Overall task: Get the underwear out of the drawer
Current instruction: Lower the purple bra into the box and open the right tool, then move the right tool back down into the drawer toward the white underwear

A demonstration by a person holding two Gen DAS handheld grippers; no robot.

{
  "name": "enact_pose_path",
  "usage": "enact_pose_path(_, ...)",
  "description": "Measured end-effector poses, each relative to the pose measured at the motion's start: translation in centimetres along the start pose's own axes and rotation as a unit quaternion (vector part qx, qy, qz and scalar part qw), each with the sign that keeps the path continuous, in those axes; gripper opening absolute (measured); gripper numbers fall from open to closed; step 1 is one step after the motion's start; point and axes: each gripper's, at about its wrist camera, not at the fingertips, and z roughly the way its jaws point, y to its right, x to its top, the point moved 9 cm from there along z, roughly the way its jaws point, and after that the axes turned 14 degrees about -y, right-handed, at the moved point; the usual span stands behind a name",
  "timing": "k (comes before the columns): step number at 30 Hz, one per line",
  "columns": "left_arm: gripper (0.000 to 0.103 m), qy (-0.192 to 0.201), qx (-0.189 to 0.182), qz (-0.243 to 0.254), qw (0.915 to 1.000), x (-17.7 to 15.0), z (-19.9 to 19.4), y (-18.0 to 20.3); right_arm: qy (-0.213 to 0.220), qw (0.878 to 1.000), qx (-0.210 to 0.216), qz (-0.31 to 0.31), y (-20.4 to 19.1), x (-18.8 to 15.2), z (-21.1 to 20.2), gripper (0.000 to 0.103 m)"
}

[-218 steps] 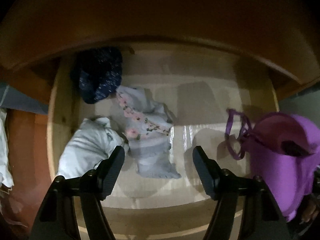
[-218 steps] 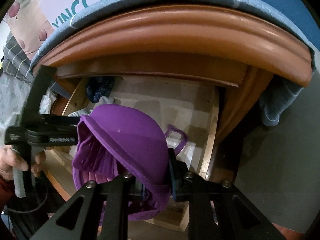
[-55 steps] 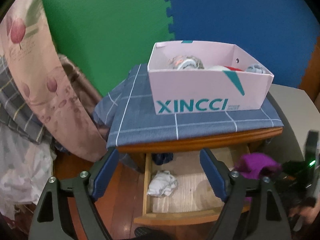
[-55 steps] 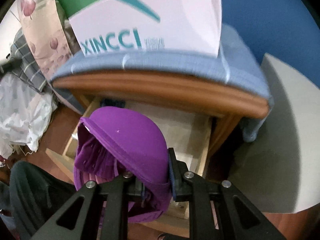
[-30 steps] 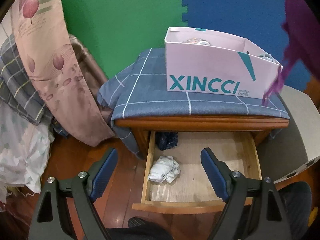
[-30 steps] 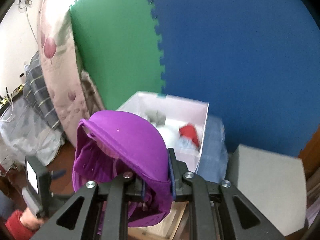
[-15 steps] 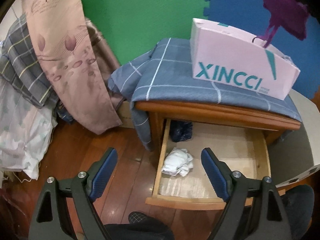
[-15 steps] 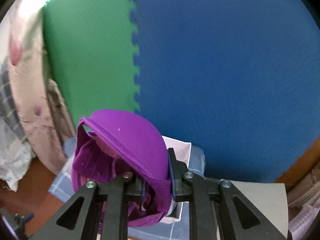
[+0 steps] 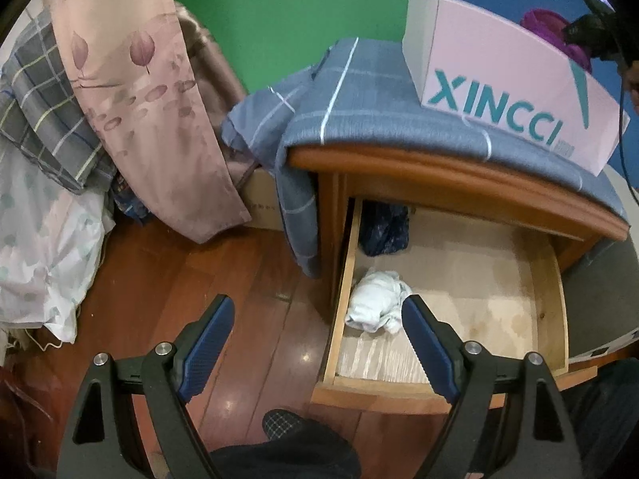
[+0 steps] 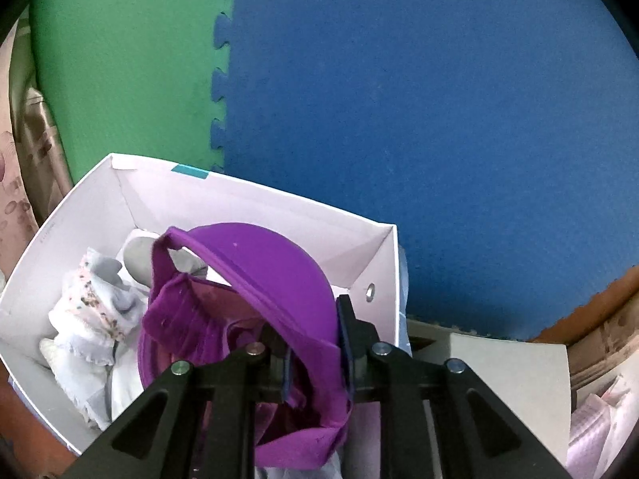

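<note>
While a second ago it hung high against the blue wall, the purple bra (image 10: 255, 279) now sits over the open pink box (image 10: 247, 203), between the jaws of the right tool (image 10: 311, 355), which are opening, so release into the box looks imminent. Two pieces remain in the drawer (image 9: 555, 279): a white bundle (image 9: 375, 299) near the left wall and a dark blue one (image 9: 383, 227) at the far left corner. The left tool (image 9: 315, 343), spread and empty, has come lower toward them. Box contents under the bra are partly hidden; the drawer's far edge lies beneath the bench (image 9: 439, 163).
</note>
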Motion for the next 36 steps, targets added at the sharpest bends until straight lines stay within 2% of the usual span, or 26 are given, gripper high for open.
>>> enact_pose_path(3, 0.083, -0.009, -0.007, -0.006, 0.9999, -0.3, 0.9, 0.0, -0.006, 1.0, 0.017, 0.0, -0.8, 0.0, 0.8, 0.033)
enact_pose_path(7, 0.083, -0.018, -0.021, -0.013, 0.9995, -1.0, 1.6, 0.2, 0.015, 1.0, 0.024, 0.006, -0.6, -0.7, 0.0, 0.035)
enact_pose_path(13, 0.083, -0.02, -0.018, -0.021, 0.9994, -1.5, 2.1, -0.2, 0.089, 0.996, 0.016, -0.029, -0.8, -4.0, -5.2, 0.036)
enact_pose_path(16, 0.083, -0.019, -0.015, -0.028, 0.9993, -1.8, 2.3, -0.6, 0.147, 0.986, 0.022, -0.081, -2.6, -7.4, -8.7, 0.036)
enact_pose_path(19, 0.083, -0.019, -0.018, -0.04, 0.9989, -2.1, 2.5, -1.1, 0.18, 0.972, 0.05, -0.14, -5.5, -11.9, -10.8, 0.036)
enact_pose_path(22, 0.083, -0.02, -0.026, -0.054, 0.998, -2.3, 2.6, -1.7, 0.2, 0.953, 0.074, -0.214, -10.0, -17.6, -10.8, 0.036)
enact_pose_path(24, 0.084, -0.019, -0.029, -0.063, 0.9974, -2.5, 2.5, -2.1, 0.196, 0.939, 0.096, -0.265, -13.5, -21.0, -9.8, 0.036)
enact_pose_path(28, 0.086, -0.011, -0.029, -0.087, 0.9957, -2.7, 2.3, -3.2, 0.166, 0.912, 0.108, -0.36, -19.7, -27.2, -6.8, 0.034)
enact_pose_path(30, 0.088, -0.011, -0.036, -0.103, 0.994, -2.6, 2.5, -3.6, 0.155, 0.901, 0.109, -0.39, -21.9, -28.6, -4.6, 0.034)
enact_pose_path(31, 0.088, -0.011, -0.045, -0.112, 0.9926, -2.5, 2.7, -3.9, 0.15, 0.892, 0.107, -0.412, -23.4, -29.2, -3.3, 0.034)
enact_pose_path(34, 0.088, -0.013, -0.054, -0.131, 0.9898, -2.3, 3.0, -4.4, 0.145, 0.873, 0.095, -0.455, -26.2, -29.7, -0.2, 0.034)
enact_pose_path(36, 0.088, -0.012, -0.057, -0.139, 0.9886, -2.1, 3.1, -4.9, 0.142, 0.868, 0.085, -0.467, -27.4, -29.3, 2.1, 0.034)
